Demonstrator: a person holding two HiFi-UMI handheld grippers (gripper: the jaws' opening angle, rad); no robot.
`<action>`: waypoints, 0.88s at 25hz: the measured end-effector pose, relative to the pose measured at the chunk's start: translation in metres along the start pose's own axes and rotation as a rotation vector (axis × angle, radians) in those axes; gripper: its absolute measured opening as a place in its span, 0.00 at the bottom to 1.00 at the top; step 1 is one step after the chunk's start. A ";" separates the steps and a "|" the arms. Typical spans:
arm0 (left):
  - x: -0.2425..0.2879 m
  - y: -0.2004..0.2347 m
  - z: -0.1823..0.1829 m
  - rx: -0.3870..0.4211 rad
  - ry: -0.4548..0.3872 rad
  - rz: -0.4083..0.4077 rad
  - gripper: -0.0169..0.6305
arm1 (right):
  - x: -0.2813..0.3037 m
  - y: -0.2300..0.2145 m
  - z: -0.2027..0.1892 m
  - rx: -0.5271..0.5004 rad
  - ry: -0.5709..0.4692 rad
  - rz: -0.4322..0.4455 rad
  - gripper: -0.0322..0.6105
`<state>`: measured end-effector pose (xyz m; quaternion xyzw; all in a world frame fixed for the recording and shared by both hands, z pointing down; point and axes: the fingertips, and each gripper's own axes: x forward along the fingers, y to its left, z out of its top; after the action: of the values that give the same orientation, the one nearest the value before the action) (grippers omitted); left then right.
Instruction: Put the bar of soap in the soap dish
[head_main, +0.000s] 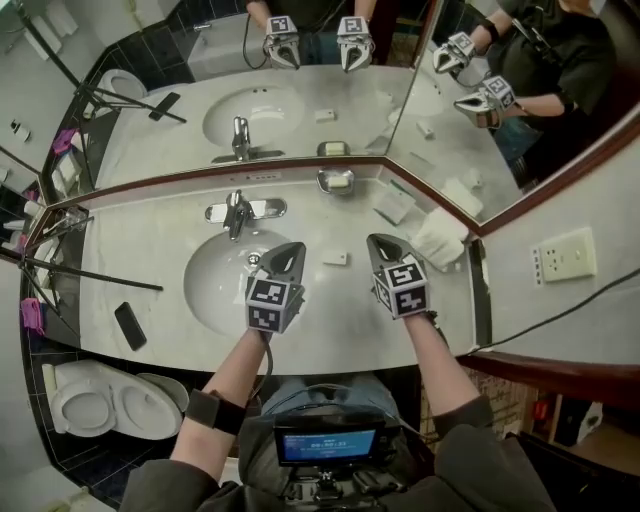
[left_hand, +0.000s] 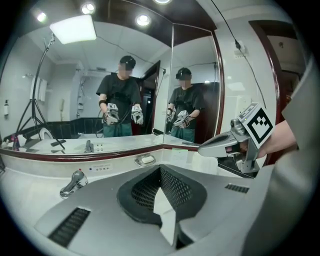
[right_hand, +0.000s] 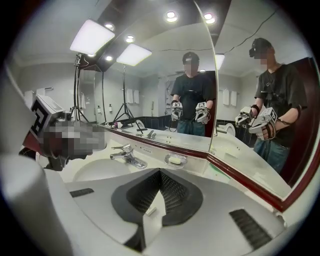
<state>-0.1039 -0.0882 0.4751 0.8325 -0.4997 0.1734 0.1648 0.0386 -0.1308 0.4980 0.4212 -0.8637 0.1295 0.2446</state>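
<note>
The metal soap dish (head_main: 336, 182) stands at the back of the counter, right of the faucet, with a pale bar of soap (head_main: 338, 179) lying in it. Both gripper views show the dish (left_hand: 145, 160) (right_hand: 175, 160) ahead, with the bar inside. A small white piece (head_main: 336, 258) lies on the counter between my two grippers. My left gripper (head_main: 290, 250) hangs over the basin's right rim, shut and empty. My right gripper (head_main: 381, 244) hovers over the counter to its right, also shut with nothing in it; the left gripper view shows it (left_hand: 205, 146) at the right.
A chrome faucet (head_main: 240, 212) stands behind the basin (head_main: 215, 285). A black phone (head_main: 130, 325) lies at the counter's left. Folded white towels (head_main: 440, 240) and a flat packet (head_main: 395, 203) sit at the right corner. Mirrors line the back and right walls. Tripod legs (head_main: 90, 275) cross the left side.
</note>
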 end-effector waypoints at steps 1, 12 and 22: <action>-0.004 -0.002 -0.001 0.001 0.001 -0.003 0.03 | -0.008 0.003 -0.005 0.017 -0.002 -0.001 0.08; -0.042 -0.020 -0.027 -0.014 0.019 -0.022 0.03 | -0.067 0.019 -0.046 0.182 -0.022 -0.036 0.08; -0.035 -0.029 -0.035 -0.031 0.037 -0.007 0.03 | -0.061 0.013 -0.051 0.153 -0.006 -0.027 0.08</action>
<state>-0.0980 -0.0321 0.4870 0.8282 -0.4963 0.1803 0.1876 0.0766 -0.0603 0.5082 0.4506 -0.8463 0.1906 0.2107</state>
